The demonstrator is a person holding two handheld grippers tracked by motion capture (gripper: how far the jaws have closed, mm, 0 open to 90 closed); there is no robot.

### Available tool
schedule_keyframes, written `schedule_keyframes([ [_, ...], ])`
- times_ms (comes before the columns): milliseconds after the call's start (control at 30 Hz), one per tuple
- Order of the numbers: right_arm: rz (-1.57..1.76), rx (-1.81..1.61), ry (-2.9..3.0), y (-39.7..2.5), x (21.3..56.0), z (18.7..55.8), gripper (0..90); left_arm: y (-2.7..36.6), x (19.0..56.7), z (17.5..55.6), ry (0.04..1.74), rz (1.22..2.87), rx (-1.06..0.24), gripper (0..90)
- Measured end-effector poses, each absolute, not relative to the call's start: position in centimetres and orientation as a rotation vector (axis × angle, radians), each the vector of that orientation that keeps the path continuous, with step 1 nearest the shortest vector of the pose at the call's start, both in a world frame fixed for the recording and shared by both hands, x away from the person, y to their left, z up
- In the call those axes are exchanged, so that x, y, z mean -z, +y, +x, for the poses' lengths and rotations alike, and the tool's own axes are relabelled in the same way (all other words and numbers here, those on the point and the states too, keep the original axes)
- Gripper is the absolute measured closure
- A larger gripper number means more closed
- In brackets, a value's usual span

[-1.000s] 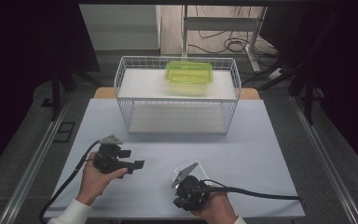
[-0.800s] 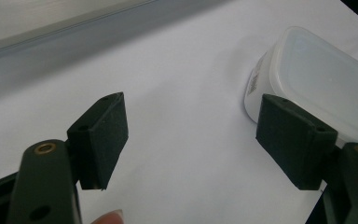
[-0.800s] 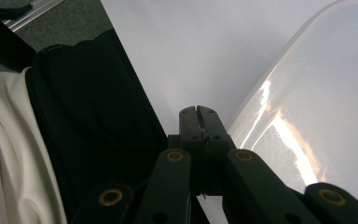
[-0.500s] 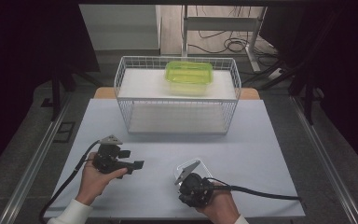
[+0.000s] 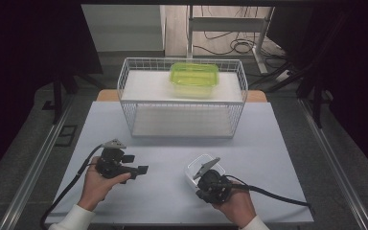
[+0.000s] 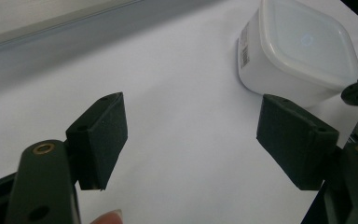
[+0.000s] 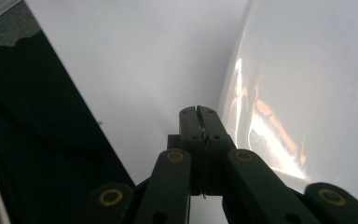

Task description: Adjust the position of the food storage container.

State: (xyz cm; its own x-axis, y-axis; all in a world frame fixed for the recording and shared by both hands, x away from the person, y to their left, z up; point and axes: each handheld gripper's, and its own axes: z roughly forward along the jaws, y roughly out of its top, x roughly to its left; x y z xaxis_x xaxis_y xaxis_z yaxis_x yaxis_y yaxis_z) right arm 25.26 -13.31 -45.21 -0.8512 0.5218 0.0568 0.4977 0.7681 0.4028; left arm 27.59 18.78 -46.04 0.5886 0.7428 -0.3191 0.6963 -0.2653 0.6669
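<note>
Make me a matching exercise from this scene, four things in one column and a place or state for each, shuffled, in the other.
Things:
1. green translucent lidded plastic container
2. white lidded plastic container
3. left tongs
4. right tongs

Places or states:
A. jaws pressed together
B. on top of the white wire rack
C. jaws wide apart, nothing between them
D. on the pale table, beside the right tongs

Pairs: 1-B, 2-D, 3-C, 4-A
</note>
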Motion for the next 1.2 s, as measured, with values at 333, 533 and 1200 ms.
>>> schedule_keyframes([
  [333,0.924,-0.623,2.838,-15.9,45.0,26.9,88.9,18.7,46.2,27.6,1.142,2.016,-0.070,23.9],
  [533,0.982,-0.633,2.803,-17.4,44.9,27.9,89.0,18.7,46.2,27.6,1.142,2.020,-0.068,23.9],
  [1200,1.194,-0.795,2.564,-23.0,41.1,30.2,88.9,18.6,46.4,27.7,1.148,2.029,-0.072,23.6],
])
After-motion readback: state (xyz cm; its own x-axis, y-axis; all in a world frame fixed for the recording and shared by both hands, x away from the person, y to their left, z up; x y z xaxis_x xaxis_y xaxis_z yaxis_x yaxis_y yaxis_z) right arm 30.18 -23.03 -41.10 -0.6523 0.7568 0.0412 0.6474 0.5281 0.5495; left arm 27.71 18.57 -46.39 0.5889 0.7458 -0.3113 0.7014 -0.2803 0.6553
